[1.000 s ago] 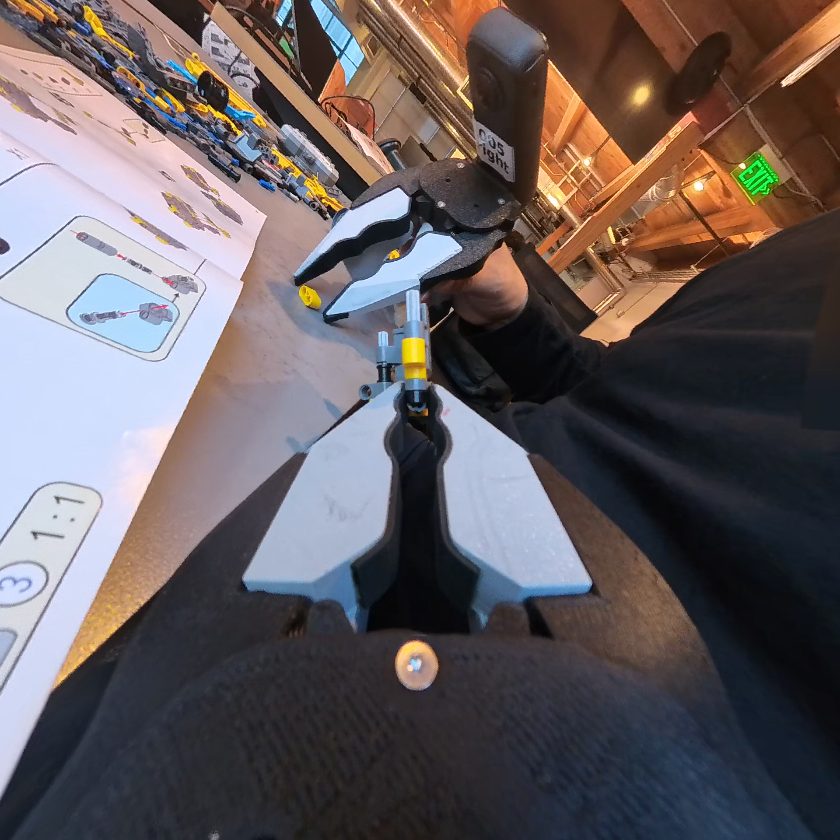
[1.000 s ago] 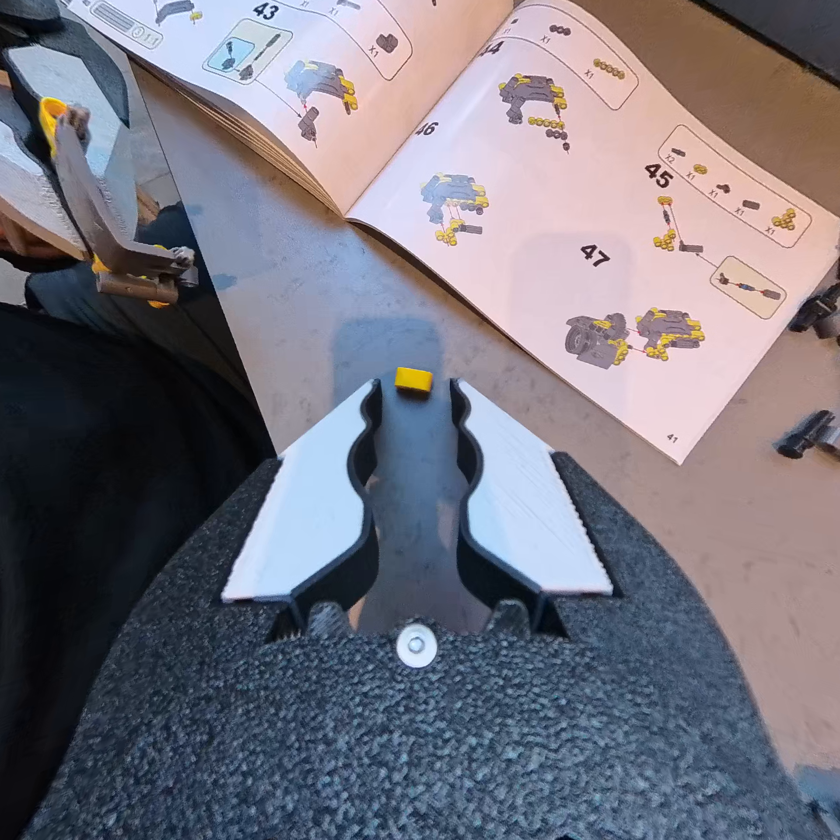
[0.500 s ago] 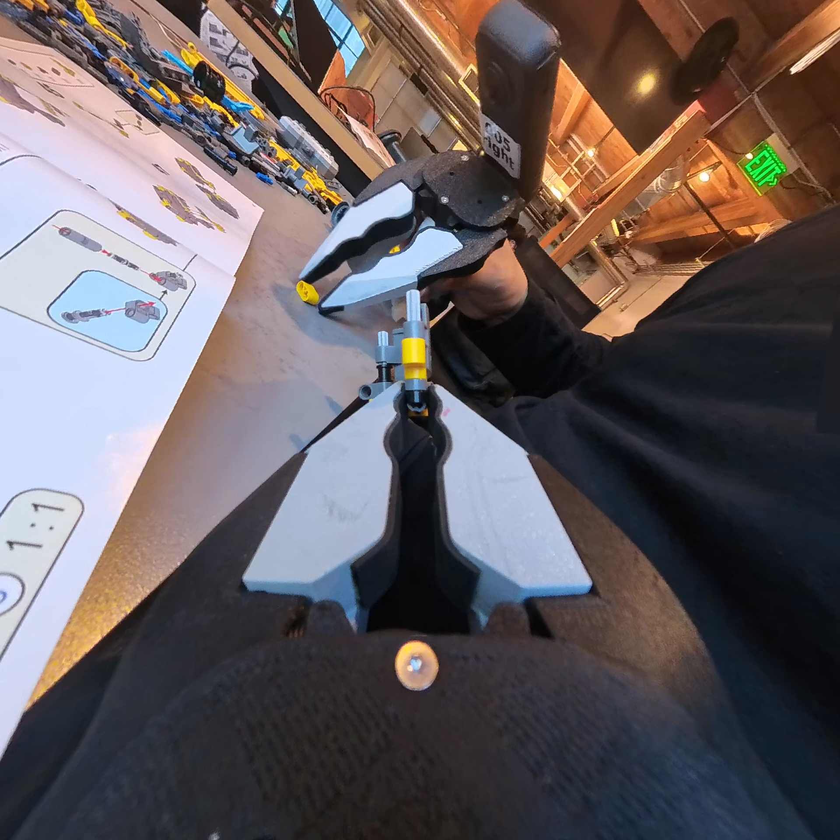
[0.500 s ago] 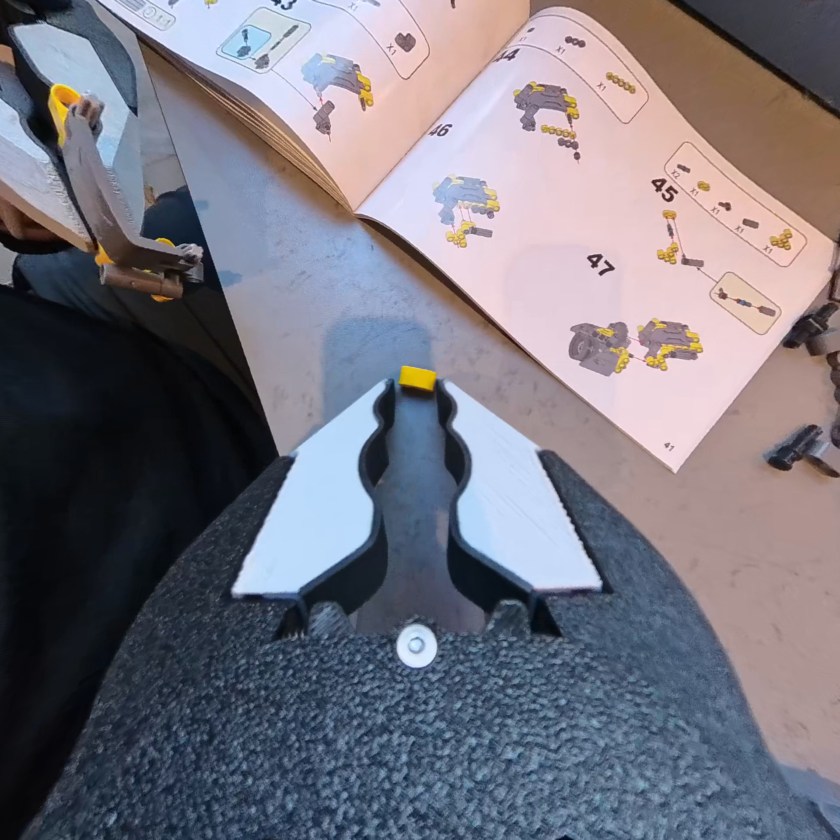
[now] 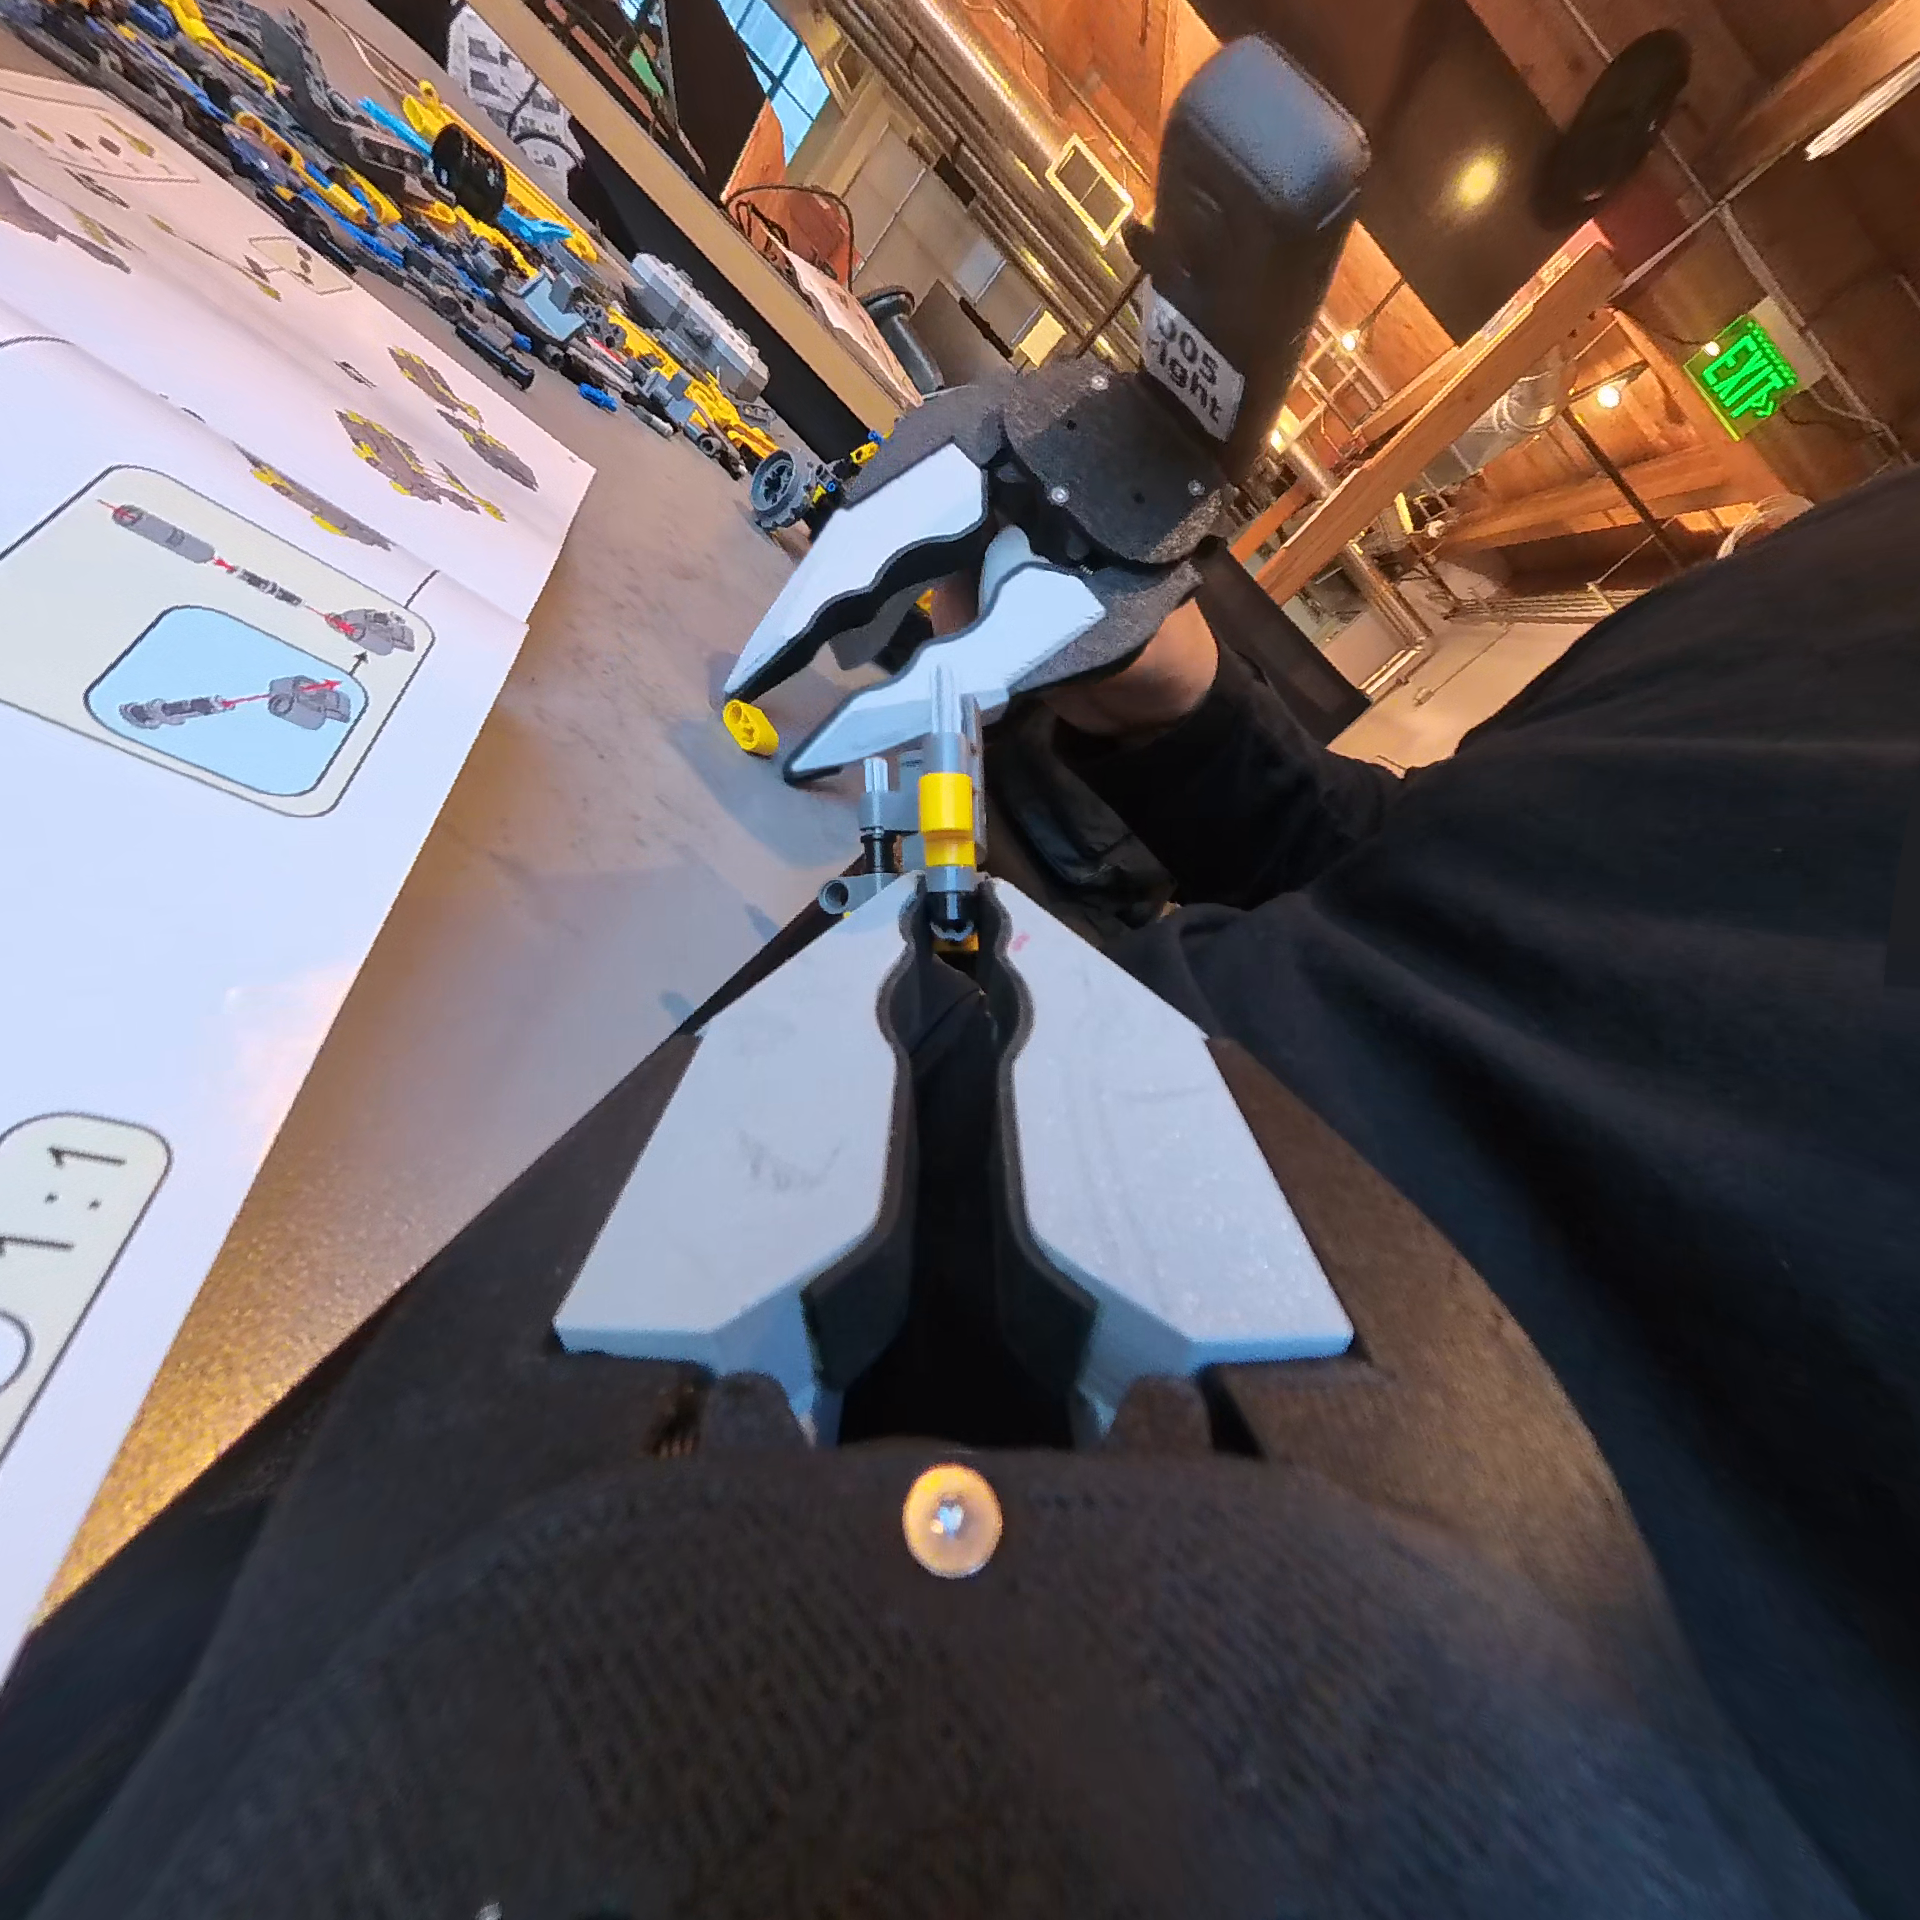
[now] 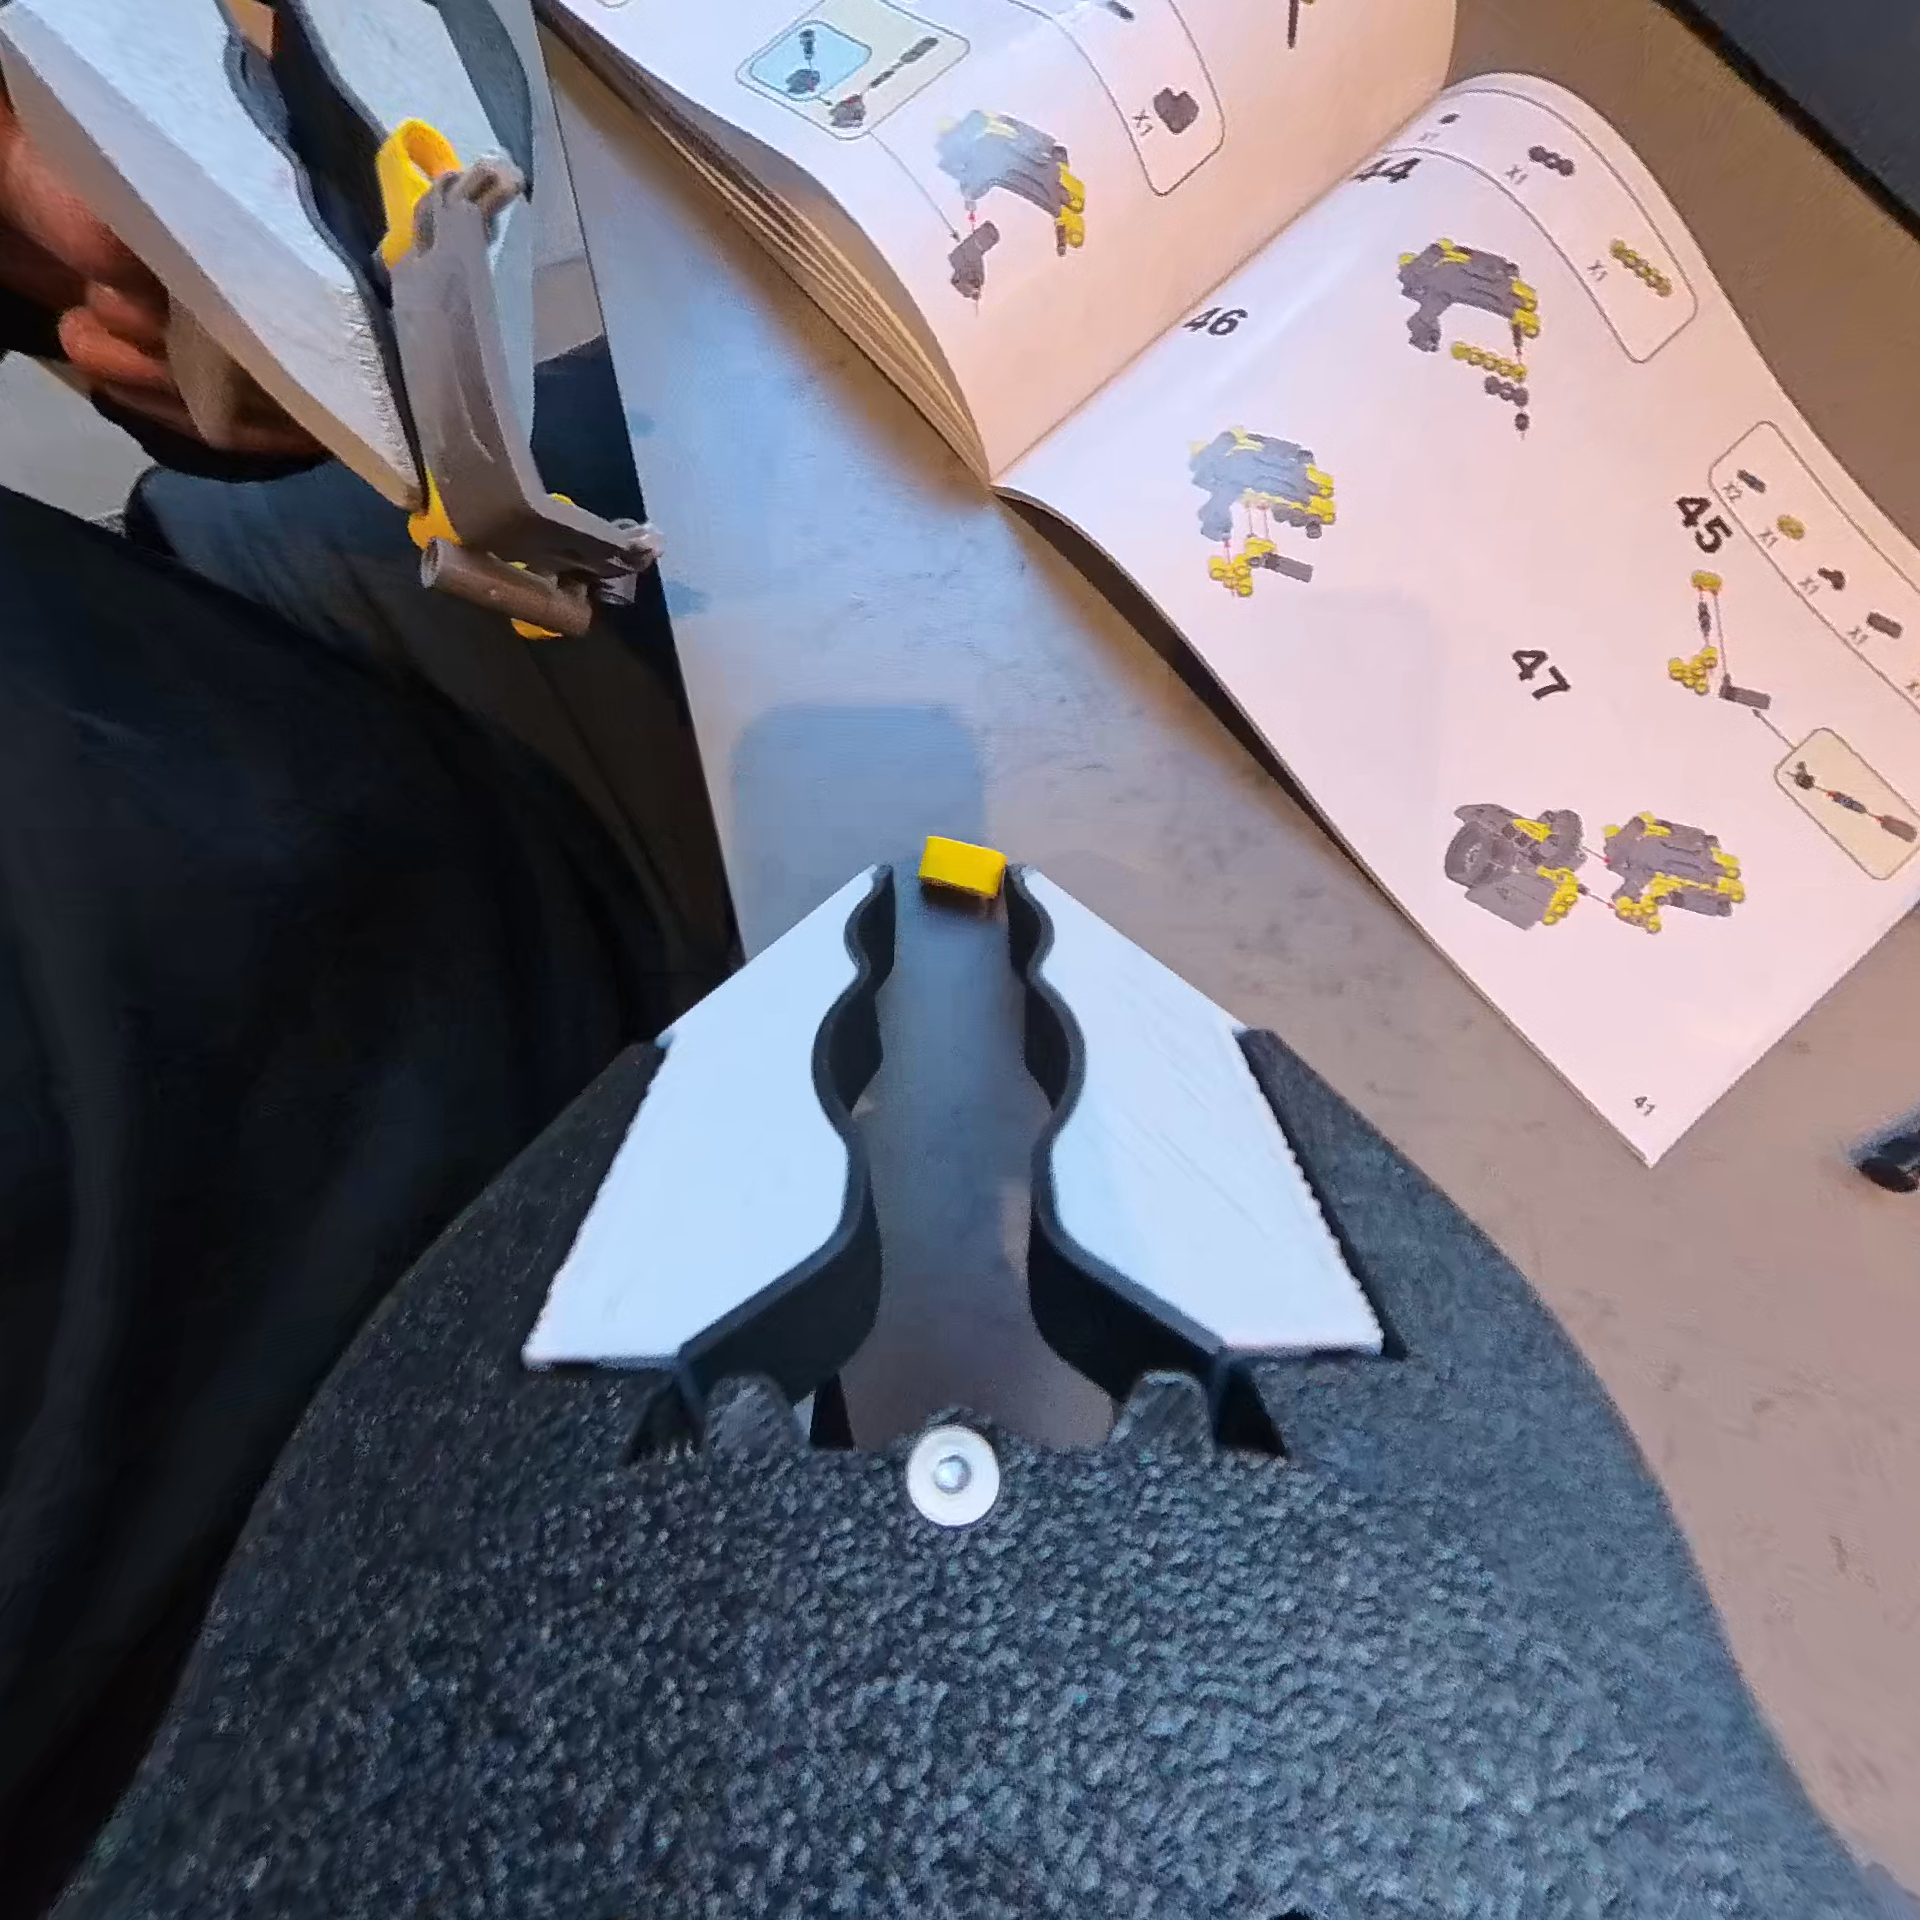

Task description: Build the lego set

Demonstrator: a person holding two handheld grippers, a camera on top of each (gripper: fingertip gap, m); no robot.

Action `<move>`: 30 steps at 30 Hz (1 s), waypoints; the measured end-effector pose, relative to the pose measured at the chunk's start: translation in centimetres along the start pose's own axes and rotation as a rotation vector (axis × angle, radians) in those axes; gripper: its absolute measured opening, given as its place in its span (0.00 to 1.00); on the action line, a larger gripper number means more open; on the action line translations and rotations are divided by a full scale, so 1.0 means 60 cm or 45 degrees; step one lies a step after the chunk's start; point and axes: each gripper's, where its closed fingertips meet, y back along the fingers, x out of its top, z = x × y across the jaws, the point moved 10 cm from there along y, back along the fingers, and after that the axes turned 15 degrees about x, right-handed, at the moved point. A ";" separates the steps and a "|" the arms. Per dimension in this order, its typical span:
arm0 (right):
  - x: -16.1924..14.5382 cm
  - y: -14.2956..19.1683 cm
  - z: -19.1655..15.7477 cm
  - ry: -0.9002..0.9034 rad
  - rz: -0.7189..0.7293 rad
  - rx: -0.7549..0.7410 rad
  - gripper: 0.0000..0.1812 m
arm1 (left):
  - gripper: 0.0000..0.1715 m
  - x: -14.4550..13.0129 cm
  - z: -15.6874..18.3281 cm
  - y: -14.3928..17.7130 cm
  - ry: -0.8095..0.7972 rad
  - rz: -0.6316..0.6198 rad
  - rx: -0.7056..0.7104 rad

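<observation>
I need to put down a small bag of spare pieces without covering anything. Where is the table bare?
Bare table lies between the open booklet and the near edge, though the right tongs straddle a small yellow piece there. Another bare patch sits right of the booklet's lower corner. The far end is crowded with loose building pieces.

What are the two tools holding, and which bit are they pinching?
The left tool pinches the lower end of a grey and yellow brick assembly. The right tool is open, holding nothing; a small yellow piece lies between its tips.
</observation>
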 end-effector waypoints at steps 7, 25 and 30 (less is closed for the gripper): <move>0.002 0.001 -0.016 0.138 0.014 -0.044 0.19 | 0.04 -0.001 0.001 -0.001 0.001 -0.003 -0.006; 0.003 0.003 -0.004 0.002 0.211 0.190 0.08 | 0.04 -0.001 0.008 -0.003 -0.125 -0.040 0.085; 0.005 0.012 0.014 -0.159 0.260 0.354 0.08 | 0.04 0.000 0.020 -0.005 -0.254 -0.069 0.135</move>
